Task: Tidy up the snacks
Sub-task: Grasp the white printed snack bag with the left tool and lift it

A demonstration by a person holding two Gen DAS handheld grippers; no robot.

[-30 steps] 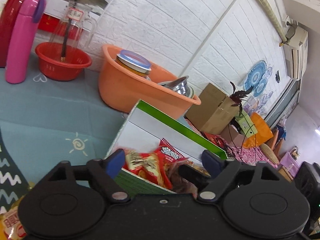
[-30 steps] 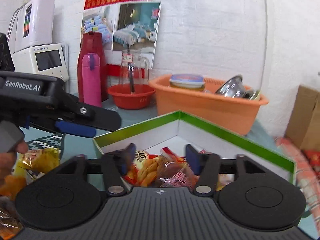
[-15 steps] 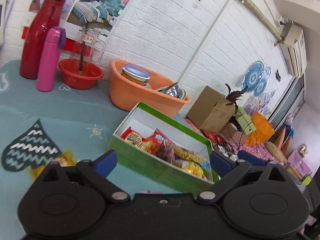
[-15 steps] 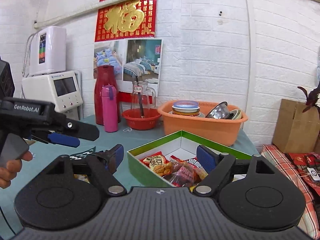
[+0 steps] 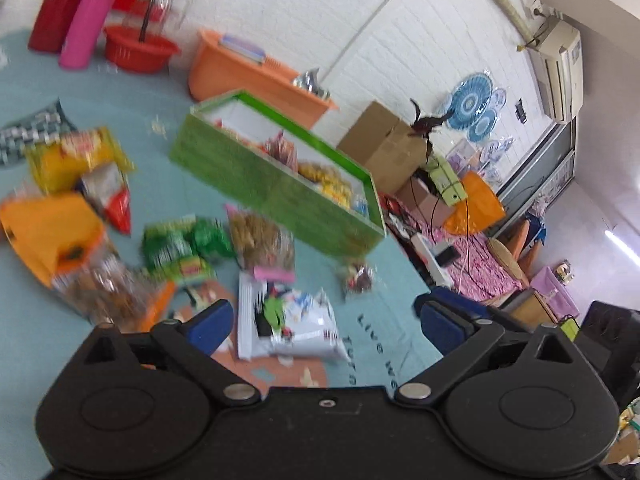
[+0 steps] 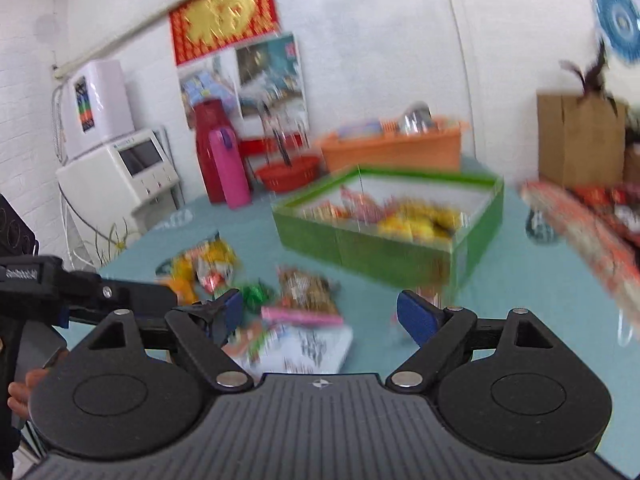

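Note:
A green box (image 5: 272,188) with a white inside stands on the teal tablecloth and holds several snack packets. It shows mid-table in the right wrist view as well, as the green box (image 6: 372,248). Loose snacks lie in front of it: a white packet (image 5: 288,328), a brown bag with a pink strip (image 5: 262,240), green packets (image 5: 180,248), an orange packet (image 5: 44,228) and a yellow one (image 5: 68,156). My left gripper (image 5: 324,320) hangs open above the white packet, holding nothing. My right gripper (image 6: 322,314) is open too, over the white packet (image 6: 304,344). Both views are motion-blurred.
At the back stand an orange basin (image 5: 248,72), a red bowl (image 5: 136,48), a pink flask (image 5: 88,12) and a white appliance (image 6: 120,168). A cardboard box (image 5: 380,140) sits beyond the table's right edge. A hand (image 6: 24,388) shows at far left.
Both grippers have pulled back from the green box and opened wide. The loose snacks on the cloth have come into view in front of them.

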